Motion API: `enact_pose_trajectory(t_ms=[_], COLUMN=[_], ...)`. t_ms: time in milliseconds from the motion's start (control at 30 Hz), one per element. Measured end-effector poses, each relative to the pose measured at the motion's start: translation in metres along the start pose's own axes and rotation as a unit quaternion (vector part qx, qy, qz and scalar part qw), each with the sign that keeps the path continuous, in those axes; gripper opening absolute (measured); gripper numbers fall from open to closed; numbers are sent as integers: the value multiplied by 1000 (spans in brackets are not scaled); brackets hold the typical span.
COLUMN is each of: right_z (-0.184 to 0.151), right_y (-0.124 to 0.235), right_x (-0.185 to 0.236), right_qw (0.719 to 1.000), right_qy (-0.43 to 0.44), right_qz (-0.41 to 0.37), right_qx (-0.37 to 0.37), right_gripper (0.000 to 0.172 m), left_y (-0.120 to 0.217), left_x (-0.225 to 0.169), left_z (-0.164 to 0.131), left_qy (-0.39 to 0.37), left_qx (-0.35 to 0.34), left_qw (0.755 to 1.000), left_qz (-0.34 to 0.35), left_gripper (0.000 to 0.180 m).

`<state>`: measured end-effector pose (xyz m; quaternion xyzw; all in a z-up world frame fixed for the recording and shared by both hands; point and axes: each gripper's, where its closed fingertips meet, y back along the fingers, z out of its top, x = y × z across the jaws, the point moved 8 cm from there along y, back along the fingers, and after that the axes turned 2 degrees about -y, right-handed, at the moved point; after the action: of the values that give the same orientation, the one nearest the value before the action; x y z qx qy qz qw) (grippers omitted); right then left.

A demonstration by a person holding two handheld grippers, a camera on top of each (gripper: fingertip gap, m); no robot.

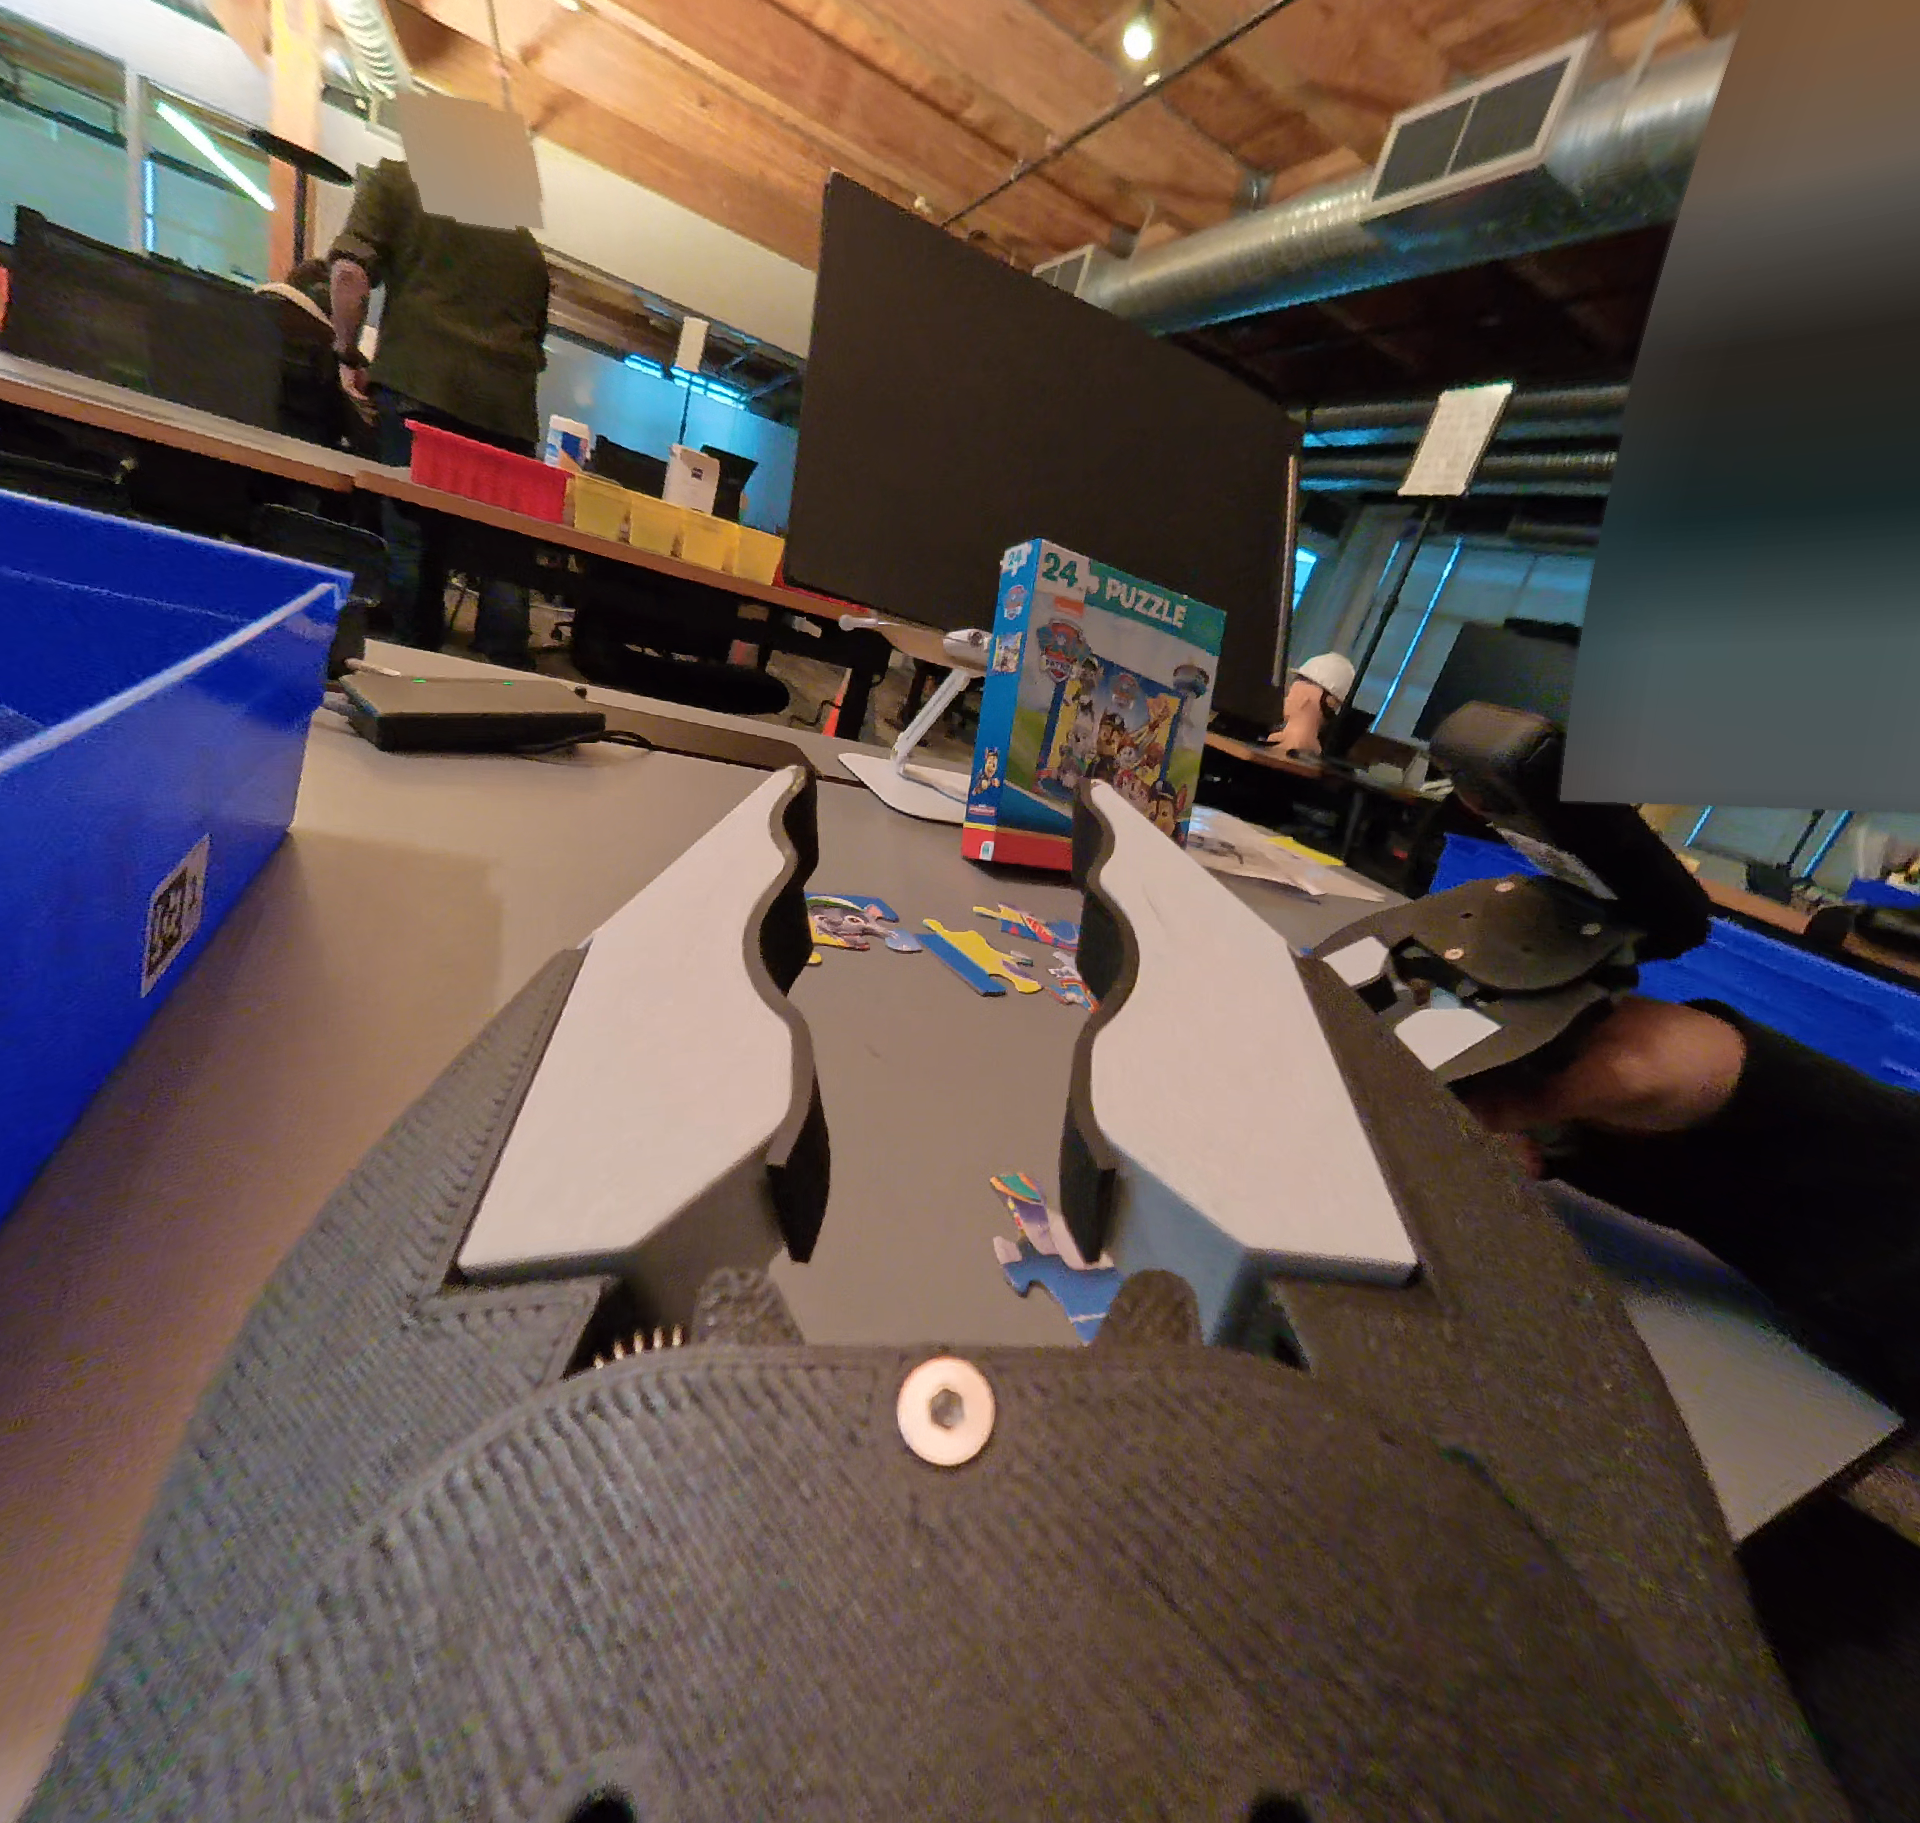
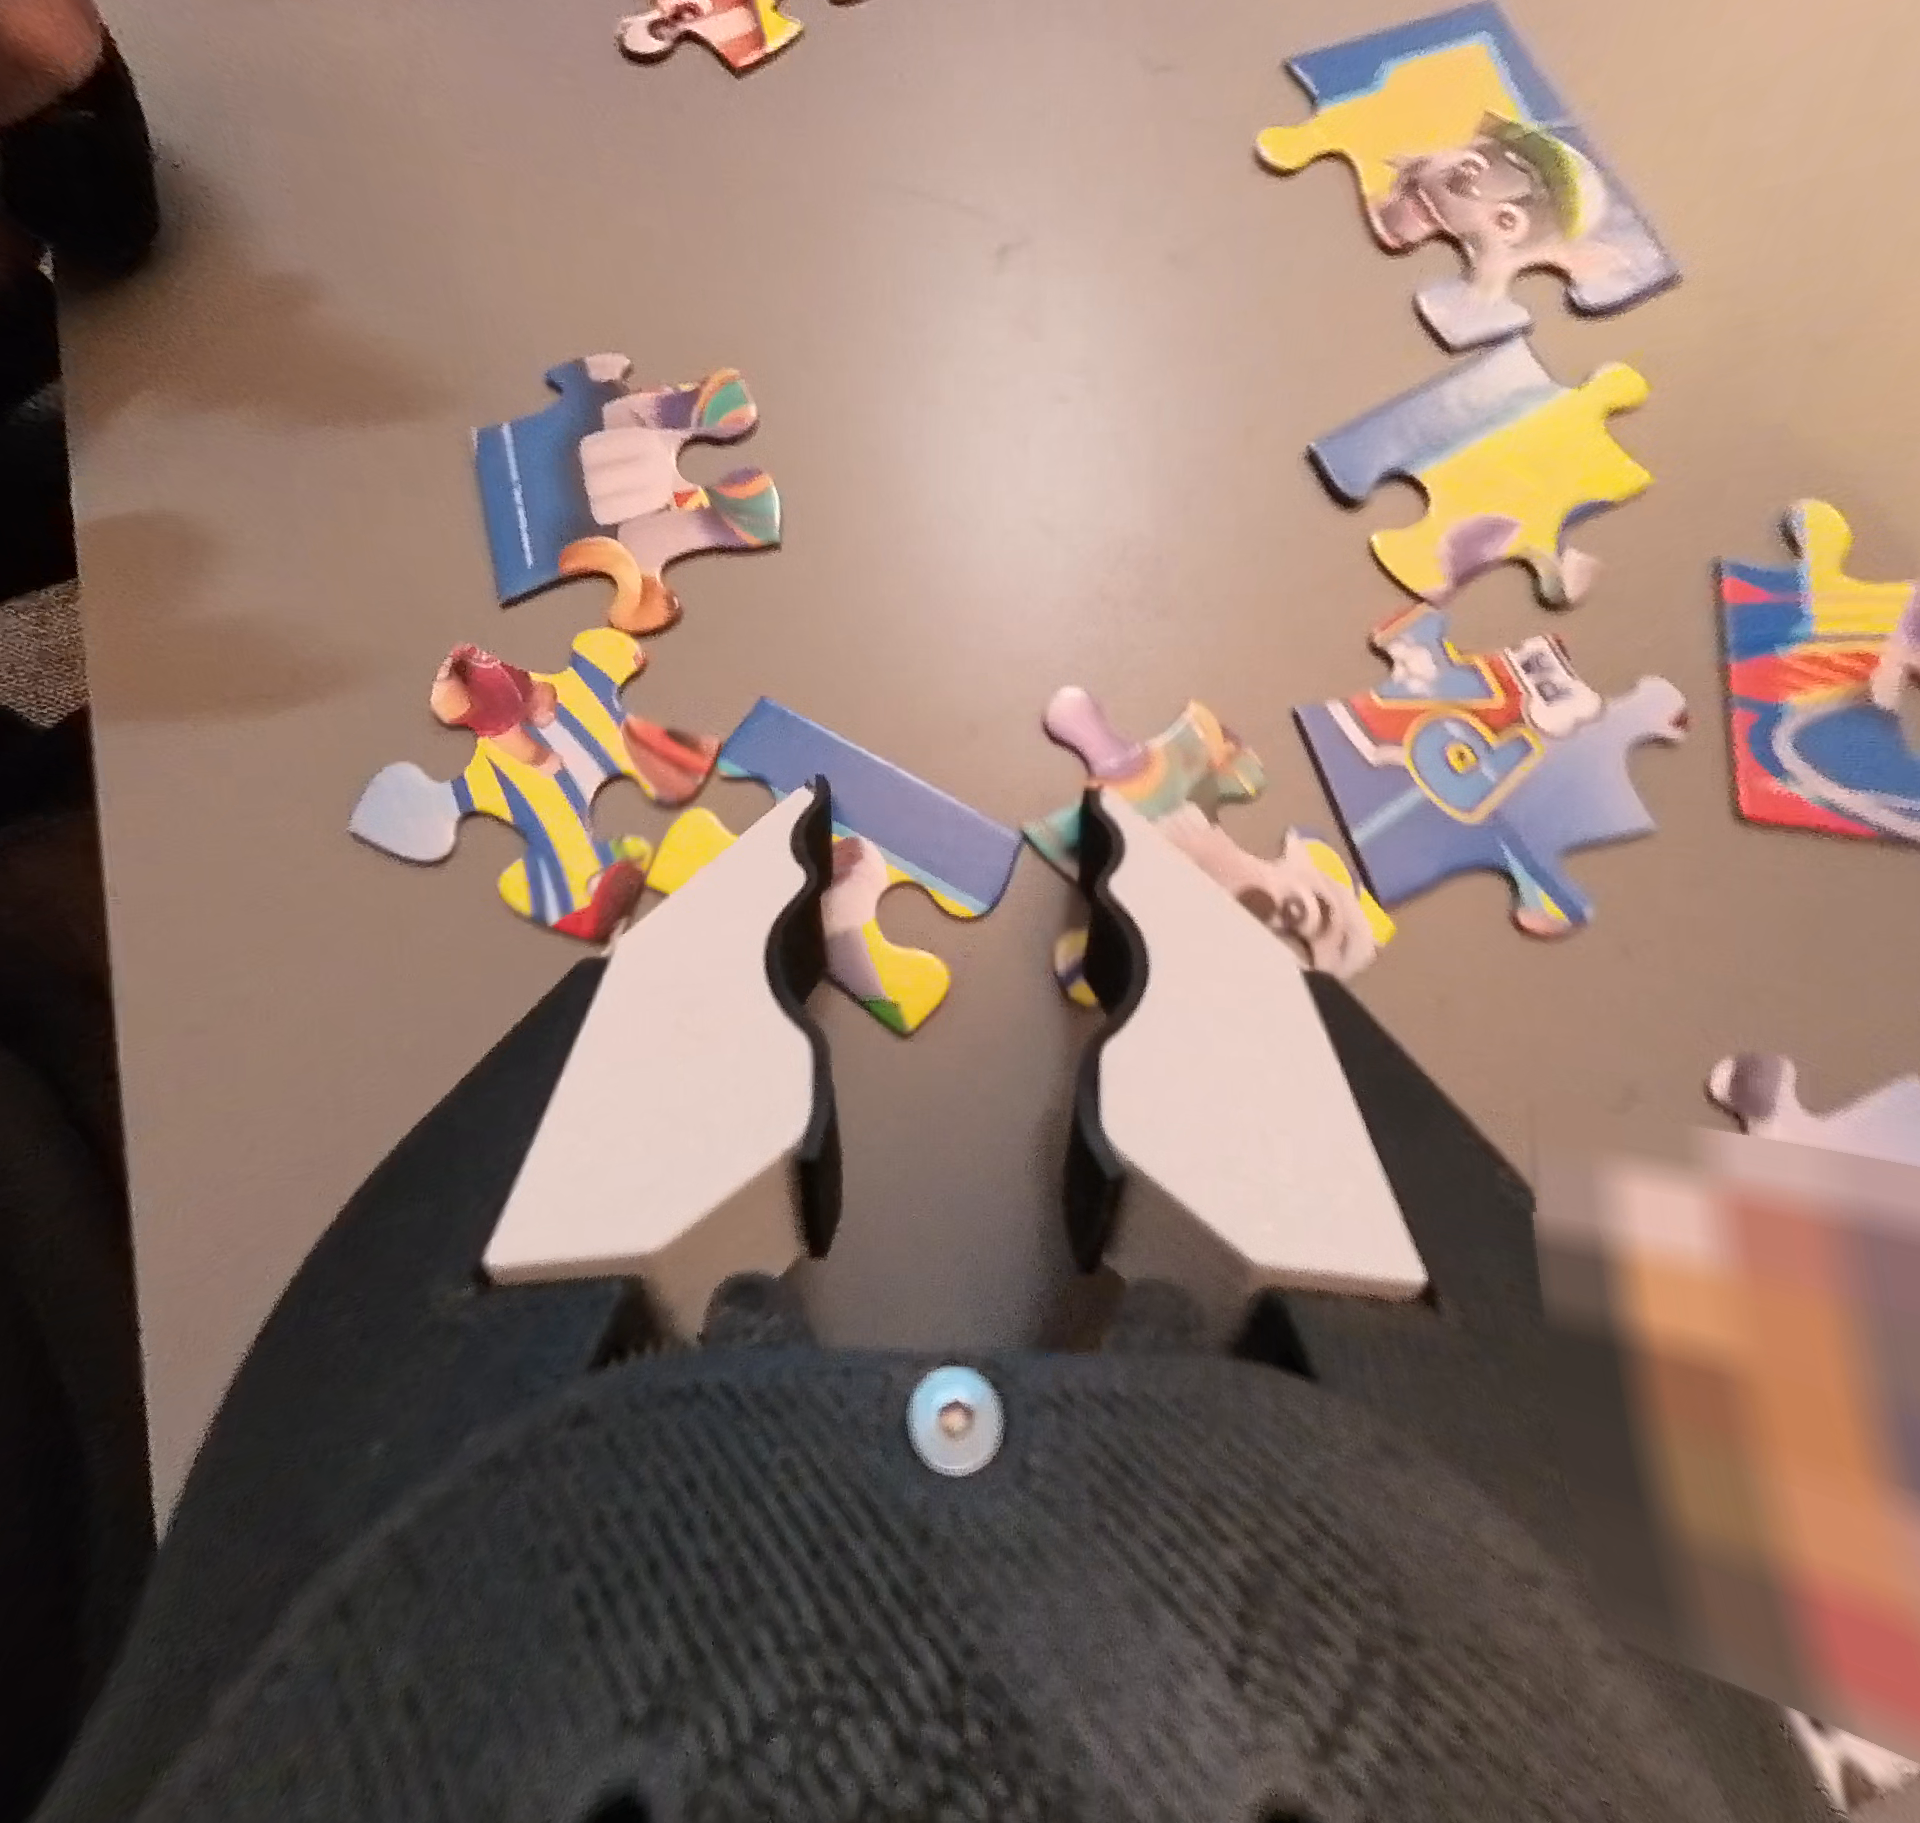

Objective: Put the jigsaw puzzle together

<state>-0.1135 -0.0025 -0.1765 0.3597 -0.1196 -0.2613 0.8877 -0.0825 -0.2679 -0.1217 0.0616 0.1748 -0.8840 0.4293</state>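
Puzzle pieces of flat, brightly printed cardboard lie loose on my grey table point(image 2: 987, 339), near its front edge. My right gripper point(image 2: 956, 817) looks straight down, fingers parted with nothing between them. A blue-and-yellow straight-edged piece point(image 2: 894, 838) lies under its left finger point(image 2: 717, 994), a teal-and-white piece point(image 2: 1226, 807) under the right. My left gripper point(image 1: 940, 817) is low and level, also spread and empty. A standing puzzle box point(image 1: 1101, 703) is well beyond it.

Our left gripper point(image 1: 940, 828) and right gripper point(image 2: 956, 817), ribbed black printed bodies, pale grey fingers with wavy black pads, silver centre screws, our black sleeve point(image 1: 1766, 1171).
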Motion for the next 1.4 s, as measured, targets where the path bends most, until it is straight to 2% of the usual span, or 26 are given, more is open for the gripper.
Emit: enact_pose_trajectory(t_ms=[67,233,333,433,500,567,667,800,833,1233,1300,1400], right_z=[9,25,27,22,12,1,-6,0,2,27,32,37], right_y=[-9,-23,-14,7,16,17,9,2,-1,-26,-20,-5], right_x=[6,7,4,-9,-22,-29,-28,-19,-18,1,15,48], right_qw=[1000,999,1000,999,997,998,999,999,999,999,999,996], right_qy=[1,12,-1,-28,-41,-42,-26,-23,-20,-16,-7,7], right_qz=[26,25,15,-22,-55,-54,-34,-19,-18,-33,-36,5], right_qx=[5,22,-5,-36,-26,1,23,21,19,4,-24,-93], right_gripper=[36,46,50,52,60,69,71,61,64,53,60,61], left_y=[0,2,3,5,6,6,7,9,9,11,12,9], left_x=[2,3,4,5,6,8,9,12,13,17,17,11], left_z=[0,1,1,2,2,3,3,3,3,3,3,3], left_qy=[8,12,15,22,28,34,42,52,55,80,81,57], left_qx=[-4,-11,-14,-21,-27,-33,-39,-46,-49,-55,-55,-42], left_qw=[1000,1000,1000,1000,999,999,998,998,997,995,995,997], left_qz=[-3,-4,-4,-5,-8,-10,-11,-8,-8,-19,-19,-18], left_gripper=[47,48,49,49,50,50,51,51,51,55,55,55])
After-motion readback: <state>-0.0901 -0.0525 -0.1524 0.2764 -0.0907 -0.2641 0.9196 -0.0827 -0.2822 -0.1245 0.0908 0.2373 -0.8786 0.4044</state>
